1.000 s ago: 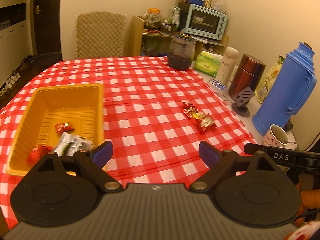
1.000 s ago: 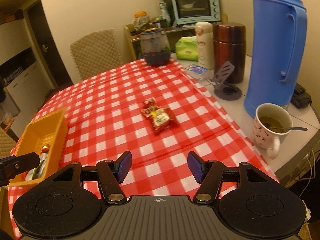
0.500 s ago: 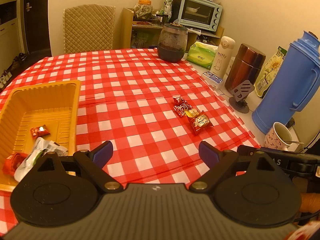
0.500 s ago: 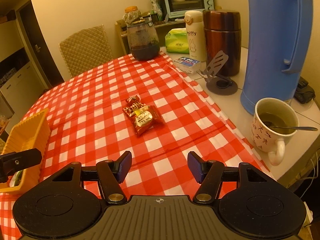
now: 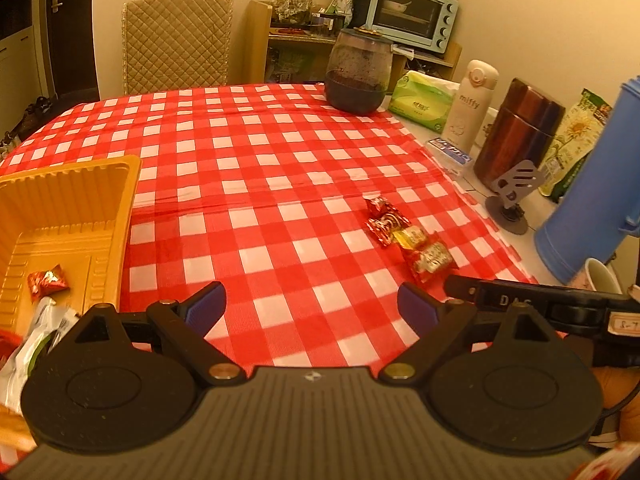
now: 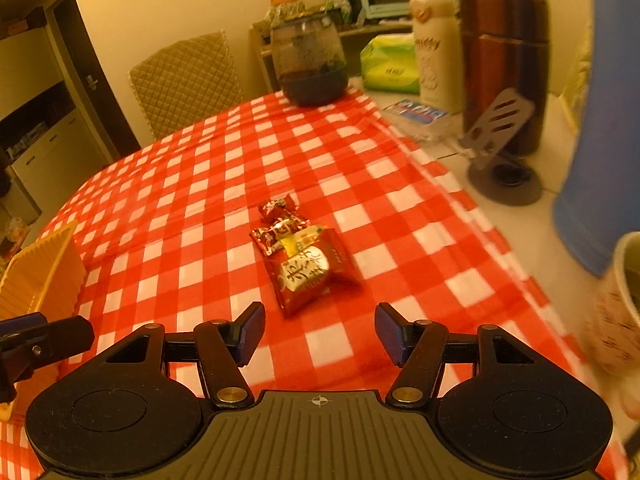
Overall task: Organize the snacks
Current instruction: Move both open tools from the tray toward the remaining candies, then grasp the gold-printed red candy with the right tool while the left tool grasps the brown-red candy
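Mug [image 6: 618, 304] blurred, cut off; blue flask [image 6: 600, 128] cropped

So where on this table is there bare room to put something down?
The widest bare stretch of checked cloth lies between the yellow tray and the snack wrappers, running back to the dark glass jar. The uncovered strip past the cloth's right edge is crowded: tissue pack, white bottle, brown canister, blue thermos.

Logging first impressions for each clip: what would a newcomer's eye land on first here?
The red-and-white checked tablecloth fills both views. A small cluster of red snack packets lies on it just ahead of the open right hand-held gripper. At the left edge sits a yellow tray with a few wrapped snacks inside, and a tall blue thermos stands at the right.
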`<state>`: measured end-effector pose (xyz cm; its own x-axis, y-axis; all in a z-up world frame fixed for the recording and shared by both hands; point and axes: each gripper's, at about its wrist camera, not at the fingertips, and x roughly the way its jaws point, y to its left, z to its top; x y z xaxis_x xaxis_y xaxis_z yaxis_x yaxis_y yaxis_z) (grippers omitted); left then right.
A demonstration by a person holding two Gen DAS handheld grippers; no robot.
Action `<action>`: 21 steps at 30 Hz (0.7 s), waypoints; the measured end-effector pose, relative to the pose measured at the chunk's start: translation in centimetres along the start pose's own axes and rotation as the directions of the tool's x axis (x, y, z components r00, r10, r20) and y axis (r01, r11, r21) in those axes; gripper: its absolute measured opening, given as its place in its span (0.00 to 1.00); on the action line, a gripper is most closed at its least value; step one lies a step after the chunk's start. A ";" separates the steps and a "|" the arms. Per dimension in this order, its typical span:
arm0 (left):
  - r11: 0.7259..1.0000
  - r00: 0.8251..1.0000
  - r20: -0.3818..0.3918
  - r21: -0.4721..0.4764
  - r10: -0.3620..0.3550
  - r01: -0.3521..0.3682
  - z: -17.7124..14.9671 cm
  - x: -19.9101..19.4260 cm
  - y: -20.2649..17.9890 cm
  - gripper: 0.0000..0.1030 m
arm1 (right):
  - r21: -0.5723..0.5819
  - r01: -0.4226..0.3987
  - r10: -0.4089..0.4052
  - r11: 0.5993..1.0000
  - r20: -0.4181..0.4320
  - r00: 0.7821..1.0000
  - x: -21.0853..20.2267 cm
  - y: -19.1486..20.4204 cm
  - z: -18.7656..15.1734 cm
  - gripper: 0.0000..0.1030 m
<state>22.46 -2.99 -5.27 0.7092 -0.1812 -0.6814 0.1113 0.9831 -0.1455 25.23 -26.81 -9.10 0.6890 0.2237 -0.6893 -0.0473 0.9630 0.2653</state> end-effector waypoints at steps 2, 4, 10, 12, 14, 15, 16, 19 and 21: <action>1.000 1.000 -0.002 -0.004 0.003 -0.003 0.3 0.8 0.2 0.89 | 0.002 -0.013 0.013 1.000 -0.011 1.000 1.2 0.2 0.3 0.60; 1.000 1.000 0.000 -0.009 0.001 -0.001 0.7 1.4 0.4 0.89 | 0.020 -0.028 0.029 0.999 -0.017 0.999 2.3 0.3 0.7 0.60; 1.000 1.000 0.003 -0.024 -0.006 0.006 1.1 2.6 0.5 0.89 | 0.105 -0.044 0.044 0.994 0.000 0.999 4.5 0.1 1.6 0.60; 1.000 1.000 -0.001 -0.026 -0.009 0.009 1.0 2.9 0.5 0.89 | 0.118 -0.026 0.025 0.993 0.005 1.000 4.9 0.1 1.8 0.59; 1.000 1.000 -0.007 -0.027 -0.010 0.010 0.9 3.3 0.6 0.89 | 0.139 -0.022 0.022 0.990 0.007 1.000 5.3 0.0 2.1 0.55; 1.000 1.000 -0.010 -0.028 -0.009 0.009 0.8 3.4 0.6 0.89 | 0.140 -0.018 0.017 0.990 0.004 1.000 5.5 0.0 2.2 0.47; 1.000 1.000 -0.012 -0.029 -0.010 0.010 0.8 3.5 0.6 0.89 | 0.136 -0.010 0.010 0.991 0.002 1.000 5.6 0.0 2.2 0.42; 0.999 1.000 -0.018 -0.031 -0.011 0.010 0.6 3.8 0.6 0.89 | 0.115 0.006 -0.006 0.993 -0.003 1.000 5.9 0.3 2.3 0.36; 0.999 1.000 -0.021 -0.030 -0.013 0.013 0.6 3.9 0.6 0.89 | 0.101 0.015 -0.015 0.995 -0.004 1.000 6.0 0.3 2.3 0.30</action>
<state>25.75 -3.11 -7.59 0.6931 -0.1946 -0.6941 0.0995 0.9795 -0.1753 30.99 -25.50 -11.57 0.6864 0.2100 -0.6962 0.0363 0.9463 0.3212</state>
